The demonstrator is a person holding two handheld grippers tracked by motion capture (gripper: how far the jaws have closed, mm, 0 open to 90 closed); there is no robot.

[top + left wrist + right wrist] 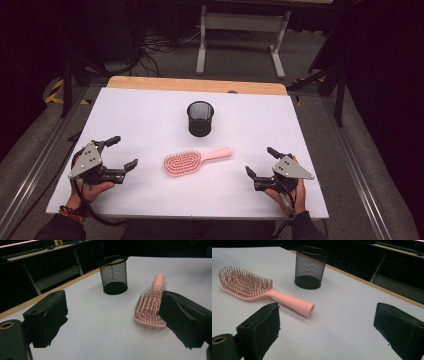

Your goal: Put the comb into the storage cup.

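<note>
Pink brush (192, 161) flat on table (150, 107), bristles up, near mesh cup (200, 118); left gripper (120, 156) and right gripper (260, 161) flanking, jaws spread, empty; nothing begun, likely brush-into-cup pending.

Bright white table (150, 115), dark surroundings, soft shadows, slight blur.

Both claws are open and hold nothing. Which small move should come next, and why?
Probably the right claw should ease toward the handle of the pink hairbrush, open as it is. The brush lies flat, bristles up, its handle pointing to that side, and the mesh cup stands upright just beyond. The left claw can wait.
</note>
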